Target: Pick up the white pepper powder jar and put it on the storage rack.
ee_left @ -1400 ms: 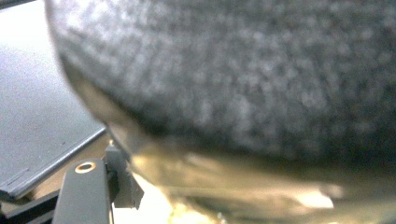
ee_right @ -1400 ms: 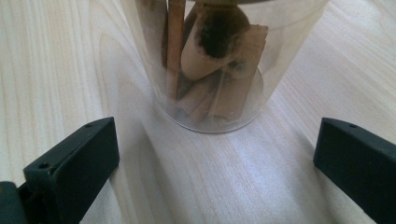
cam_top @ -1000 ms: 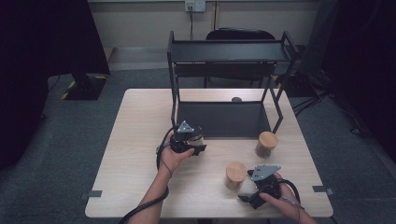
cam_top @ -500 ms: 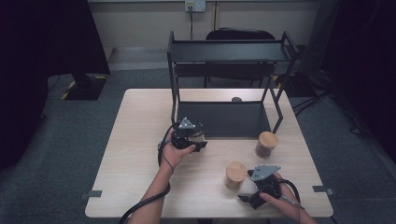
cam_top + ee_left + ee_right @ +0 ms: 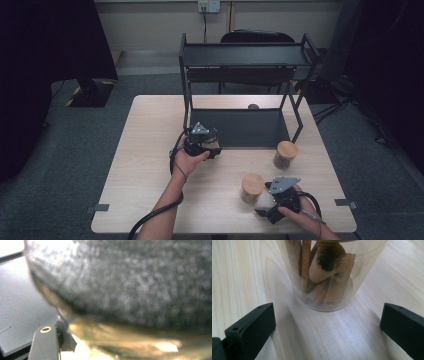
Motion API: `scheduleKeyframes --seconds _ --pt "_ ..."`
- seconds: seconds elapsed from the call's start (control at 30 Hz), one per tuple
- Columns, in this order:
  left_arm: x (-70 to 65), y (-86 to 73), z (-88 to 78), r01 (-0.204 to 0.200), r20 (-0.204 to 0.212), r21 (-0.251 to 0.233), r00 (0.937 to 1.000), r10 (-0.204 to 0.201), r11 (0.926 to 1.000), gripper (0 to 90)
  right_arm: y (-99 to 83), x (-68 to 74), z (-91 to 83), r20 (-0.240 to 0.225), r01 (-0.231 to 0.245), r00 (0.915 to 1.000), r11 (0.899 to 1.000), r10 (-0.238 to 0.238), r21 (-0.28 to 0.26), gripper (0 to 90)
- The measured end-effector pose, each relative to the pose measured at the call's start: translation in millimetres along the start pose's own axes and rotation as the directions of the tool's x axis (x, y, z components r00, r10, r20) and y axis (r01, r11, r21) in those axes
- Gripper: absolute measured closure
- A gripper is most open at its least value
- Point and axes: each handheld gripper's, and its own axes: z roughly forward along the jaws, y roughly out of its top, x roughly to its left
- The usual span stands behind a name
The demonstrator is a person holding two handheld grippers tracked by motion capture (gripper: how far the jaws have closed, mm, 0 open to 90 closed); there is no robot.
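Wooden table [image 5: 145, 165], left gripper [image 5: 202, 142] nudged toward shelf [image 5: 245, 55], right gripper [image 5: 272, 210] unmoved

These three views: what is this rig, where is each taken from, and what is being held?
A person at a table holds a two-jaw gripper in each hand. The high view looks down from above. The other two views come from cameras riding on the grippers. On the table stand a black rack and two lidded jars. The left gripper, by the rack, is shut on a jar of dark grains, blurred up close. The right gripper is open, facing the near jar of cinnamon sticks without touching it.
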Motion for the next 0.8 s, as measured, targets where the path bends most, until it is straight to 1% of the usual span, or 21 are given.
scheduleKeyframes --seconds 0.1,0.37,0.8 --pt "0.6 1.6 0.8 0.003 -0.001 0.0 1.0 -0.003 1.0 31.0 0.0 0.0 0.0 0.0 0.0 1.0 1.0 0.0 0.0 0.0" --pt "3.1 7.3 5.5 -0.003 -0.014 0.011 0.9999 0.003 0.9999 31.0 0.0 0.0 0.0 0.0 0.0 1.0 1.0 0.0 0.0 0.0" --pt "8.9 14.9 7.1 -0.003 -0.032 0.023 0.9995 0.004 0.9997 31.1 0.0 0.0 0.0 0.0 0.0 1.0 1.0 0.0 0.0 0.0"
